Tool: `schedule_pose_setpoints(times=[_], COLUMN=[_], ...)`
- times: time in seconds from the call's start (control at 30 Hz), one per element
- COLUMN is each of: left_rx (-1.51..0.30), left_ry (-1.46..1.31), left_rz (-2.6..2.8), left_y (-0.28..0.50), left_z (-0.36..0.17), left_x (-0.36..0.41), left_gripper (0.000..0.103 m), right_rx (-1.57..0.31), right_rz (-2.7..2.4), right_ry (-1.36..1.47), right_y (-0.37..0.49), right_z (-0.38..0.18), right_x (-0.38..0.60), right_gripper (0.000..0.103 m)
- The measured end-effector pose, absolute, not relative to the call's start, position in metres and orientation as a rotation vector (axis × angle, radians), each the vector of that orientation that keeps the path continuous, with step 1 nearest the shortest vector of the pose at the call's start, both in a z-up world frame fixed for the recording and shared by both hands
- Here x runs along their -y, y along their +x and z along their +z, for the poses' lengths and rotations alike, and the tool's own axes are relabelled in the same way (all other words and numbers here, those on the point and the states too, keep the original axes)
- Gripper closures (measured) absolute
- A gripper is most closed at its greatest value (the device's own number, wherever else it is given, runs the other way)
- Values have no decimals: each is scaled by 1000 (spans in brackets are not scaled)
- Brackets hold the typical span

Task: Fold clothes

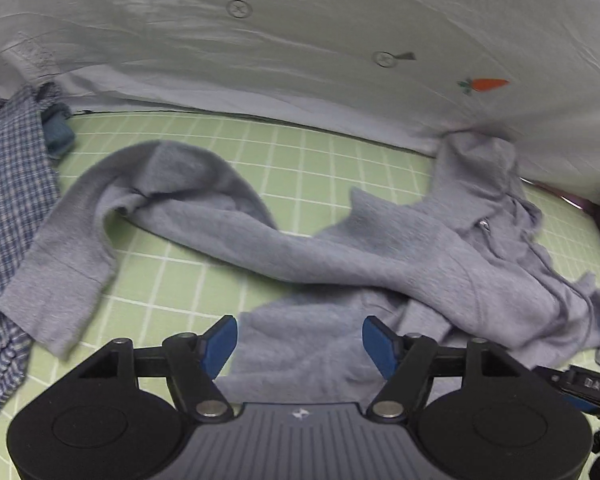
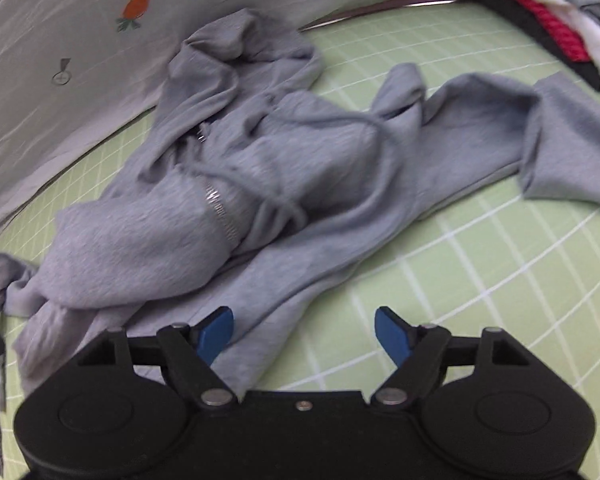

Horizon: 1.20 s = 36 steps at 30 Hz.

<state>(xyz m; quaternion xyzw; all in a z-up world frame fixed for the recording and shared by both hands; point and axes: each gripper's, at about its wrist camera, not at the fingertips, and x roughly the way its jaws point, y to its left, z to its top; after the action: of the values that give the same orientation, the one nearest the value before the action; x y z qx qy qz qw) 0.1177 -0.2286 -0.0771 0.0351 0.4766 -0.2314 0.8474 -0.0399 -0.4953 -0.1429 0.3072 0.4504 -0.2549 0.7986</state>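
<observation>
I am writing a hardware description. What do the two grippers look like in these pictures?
Both look alike. The left gripper and the right gripper each have a black body with two round discs, black linkage arms with silver pivot pins, and blue finger pads. The left body has a ribbed grey centre panel with a small white logo.

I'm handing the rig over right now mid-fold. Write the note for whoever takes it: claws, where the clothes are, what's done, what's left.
Left claw: open, empty, low over the near edge of the grey hoodie.
Right claw: open, empty, at the hoodie's near hem, over the green grid mat.
Hoodie: crumpled on the mat, zipper partly open, drawstring loose, one sleeve curled out toward the blue checked garment, hood bunched by the pale carrot-print sheet.
Other clothes are piled at the far right corner.
Done: nothing folded yet.
Left: spread the hoodie flat, straighten the sleeves, then fold.
</observation>
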Motion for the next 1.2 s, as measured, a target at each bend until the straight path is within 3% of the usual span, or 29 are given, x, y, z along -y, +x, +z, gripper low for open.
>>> schedule_pose_setpoints(times=[0.17,0.2,0.23,0.3,0.33,0.4,0.5,0.7,0.83,0.87,0.9,0.97,1.03,1.1,1.17,1.2], left_rx=[-1059,-1058,-1053,-1055,-1062,-1073,-1062,-1054,-1084,-1104,-1132,-1185,-1192,-1168,-1152,-1151], left_ry=[94,126,162,221,225,188,125,-98,-214,-207,-205,-207,-221,-233,-196,-164], left_rz=[-614,-610,-601,-572,-563,-569,-583,-621,-513,-467,-420,-337,-310,-311,-322,-323], left_y=[105,103,101,100,100,98,85,34,2,-3,-7,-12,-17,-21,-22,-22], left_z=[-90,-94,-98,-105,-107,-105,-86,-30,-31,-41,-53,-73,-79,-79,-80,-82], left_x=[256,260,264,267,266,259,247,194,153,147,143,134,127,123,126,129], left_gripper=[32,34,39,77,84,90,92,93,92,88,83,81,71,47,36,36], right_rx=[-978,-971,-968,-958,-945,-913,-845,-670,-634,-665,-693,-746,-802,-852,-883,-896], right_rz=[-488,-481,-470,-450,-439,-420,-405,-463,-466,-453,-453,-461,-458,-447,-417,-405], right_ry=[696,689,686,673,669,658,600,430,370,374,399,462,513,548,591,613], right_y=[-28,-28,-28,-34,-38,-48,-71,-140,-180,-182,-185,-192,-198,-203,-208,-210], right_z=[-151,-151,-151,-149,-147,-140,-118,-45,-20,-25,-34,-55,-75,-95,-113,-121], right_x=[482,480,480,484,486,490,495,507,522,529,535,545,549,548,545,543], right_gripper=[28,41,49,84,90,93,94,95,93,89,70,53,51,42,36,34])
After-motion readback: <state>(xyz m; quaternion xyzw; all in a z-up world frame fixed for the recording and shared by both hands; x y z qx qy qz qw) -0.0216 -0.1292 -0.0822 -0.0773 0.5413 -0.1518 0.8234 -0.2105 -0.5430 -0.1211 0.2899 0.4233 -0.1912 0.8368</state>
